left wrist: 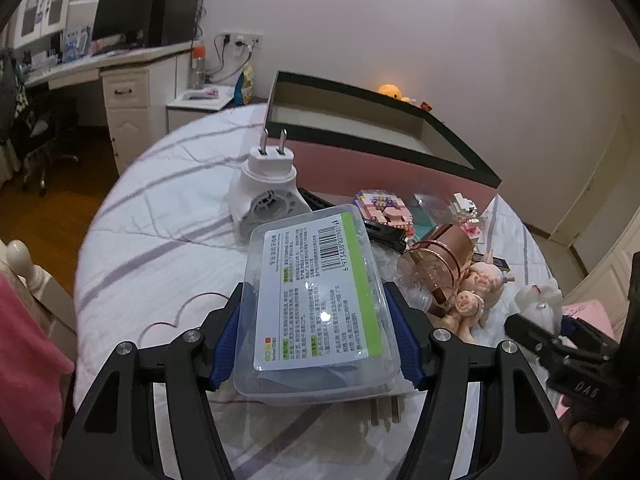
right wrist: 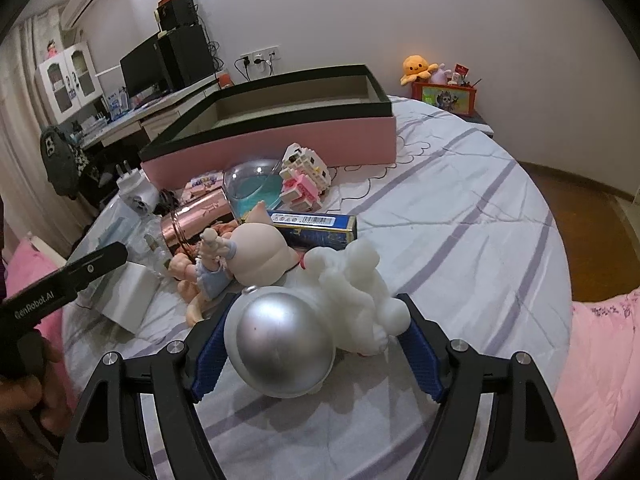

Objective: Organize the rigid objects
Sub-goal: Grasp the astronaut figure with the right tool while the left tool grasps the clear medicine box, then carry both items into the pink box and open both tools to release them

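My left gripper [left wrist: 316, 336] is shut on a clear plastic case [left wrist: 316, 300] with a green and white label and holds it above the bed. My right gripper [right wrist: 316, 344] is open around a white astronaut figure [right wrist: 320, 312] with a silver helmet; the left pad is at the helmet, the right pad stands apart from the body. A pink box [right wrist: 280, 120] with a black rim stands open behind the pile; it also shows in the left wrist view [left wrist: 380, 148]. The pile holds a white plug adapter [left wrist: 268, 184], a rose-gold can [right wrist: 200, 216], a pig doll [right wrist: 256, 252] and brick models [right wrist: 304, 176].
A blue card box [right wrist: 316, 232] and a clear dome with teal base [right wrist: 256, 188] lie in the pile on the striped bedsheet [right wrist: 460, 220]. A white block [right wrist: 128, 296] lies at left. A desk with monitor [left wrist: 124, 20] stands beyond the bed. Pink blanket [right wrist: 600, 352] at right.
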